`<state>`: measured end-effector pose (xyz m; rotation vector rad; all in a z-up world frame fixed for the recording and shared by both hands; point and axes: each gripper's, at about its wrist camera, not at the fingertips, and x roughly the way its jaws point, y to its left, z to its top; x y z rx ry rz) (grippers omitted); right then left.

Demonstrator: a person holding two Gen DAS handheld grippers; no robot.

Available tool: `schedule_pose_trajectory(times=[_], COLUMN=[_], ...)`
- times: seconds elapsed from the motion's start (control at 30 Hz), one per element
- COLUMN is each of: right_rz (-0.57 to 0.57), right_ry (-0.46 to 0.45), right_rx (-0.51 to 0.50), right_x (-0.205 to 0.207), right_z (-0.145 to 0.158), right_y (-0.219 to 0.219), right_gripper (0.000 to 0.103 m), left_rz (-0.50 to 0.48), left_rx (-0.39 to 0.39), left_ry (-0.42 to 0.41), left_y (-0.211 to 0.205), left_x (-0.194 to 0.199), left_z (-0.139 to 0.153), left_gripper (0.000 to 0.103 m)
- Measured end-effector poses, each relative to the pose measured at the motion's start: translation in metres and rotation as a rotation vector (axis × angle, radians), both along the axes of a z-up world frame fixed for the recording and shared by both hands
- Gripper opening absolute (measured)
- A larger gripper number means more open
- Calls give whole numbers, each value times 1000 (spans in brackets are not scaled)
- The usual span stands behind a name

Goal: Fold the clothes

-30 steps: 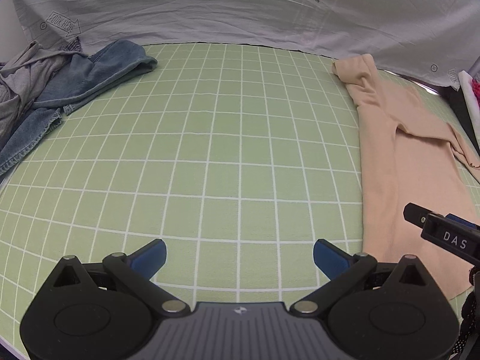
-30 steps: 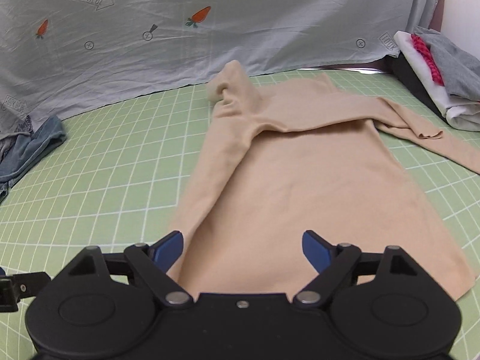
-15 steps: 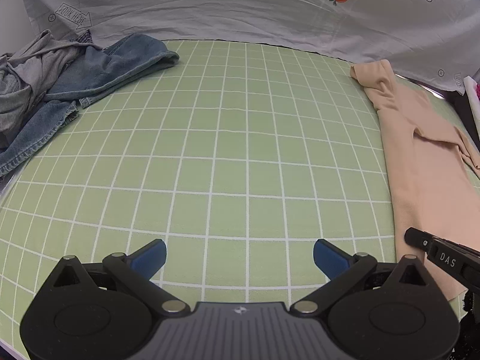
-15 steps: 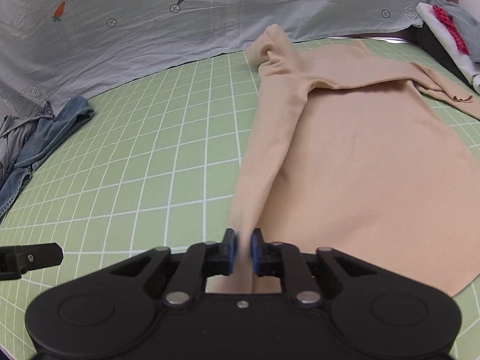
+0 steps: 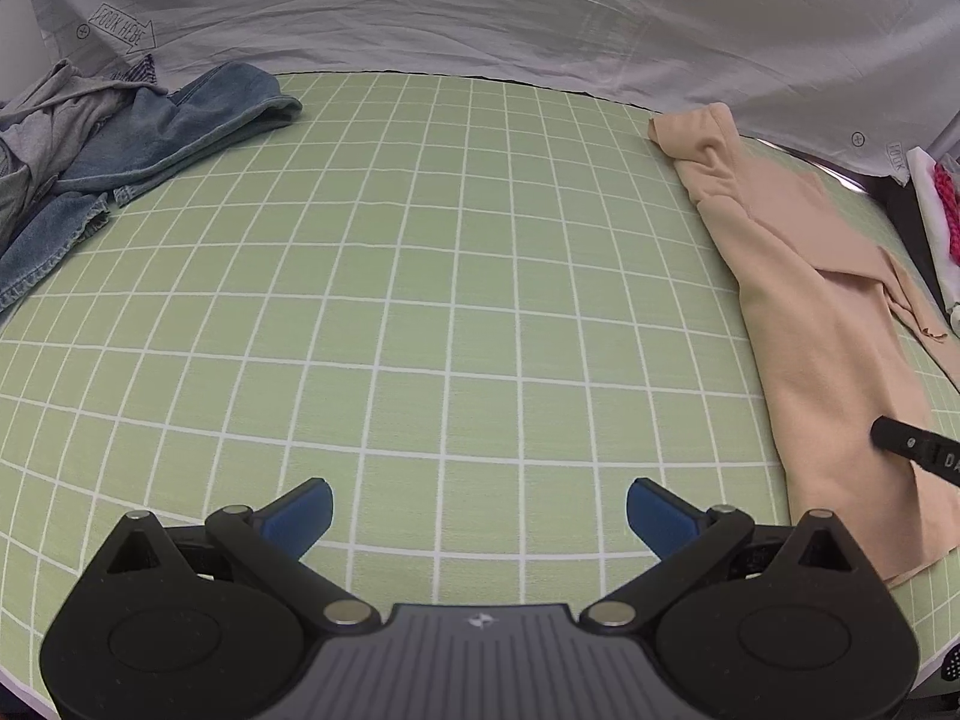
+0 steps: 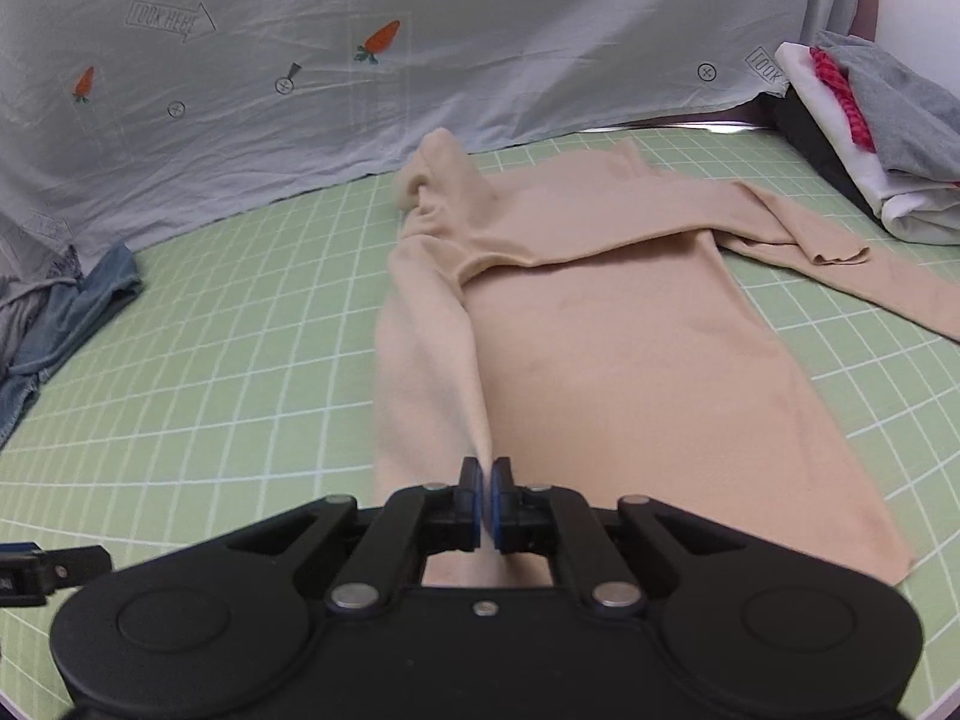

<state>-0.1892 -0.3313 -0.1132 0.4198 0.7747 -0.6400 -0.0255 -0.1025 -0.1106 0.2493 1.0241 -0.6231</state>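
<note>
Your right hand-held gripper (image 6: 486, 501) pinches the near end of the beige top's (image 6: 630, 360) folded sleeve (image 6: 429, 324), the top lying flat on the green surface (image 5: 390, 300). Lift gently; keep your left hand-held gripper (image 5: 479, 516), spread and empty, ready.

A green mat (image 5: 420, 276) with a white grid lies below a wrinkled pale sheet (image 5: 420, 12) printed with carrots.

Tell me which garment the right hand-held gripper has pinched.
The beige top, spread flat on the green mat; the right hand-held gripper clamps its near edge. The jeans lie crumpled far left, untouched.
</note>
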Motion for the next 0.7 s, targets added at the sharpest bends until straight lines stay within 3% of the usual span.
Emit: schedule_pose_trajectory(times=[0.17, 0.27, 0.33, 0.53, 0.7], right_rz=[70, 122, 134, 82, -11], right_ry=[93, 109, 78, -4, 6], right_rx=[-4, -7, 8, 19, 7], right_x=[3, 5, 1, -16, -28], right_z=[-31, -27, -21, 1, -4], right_y=[-6, -10, -18, -67, -126], right_gripper=[16, 19, 27, 43, 46], left_rz=[37, 69, 75, 34, 6], left_rx=[26, 32, 32, 42, 56], left_ry=[-10, -9, -10, -5, -19], left_y=[-13, -25, -37, -92, -143], left_x=[-8, -9, -11, -18, -14], left_z=[-1, -3, -4, -13, -22], left_gripper=[103, 103, 103, 103, 103])
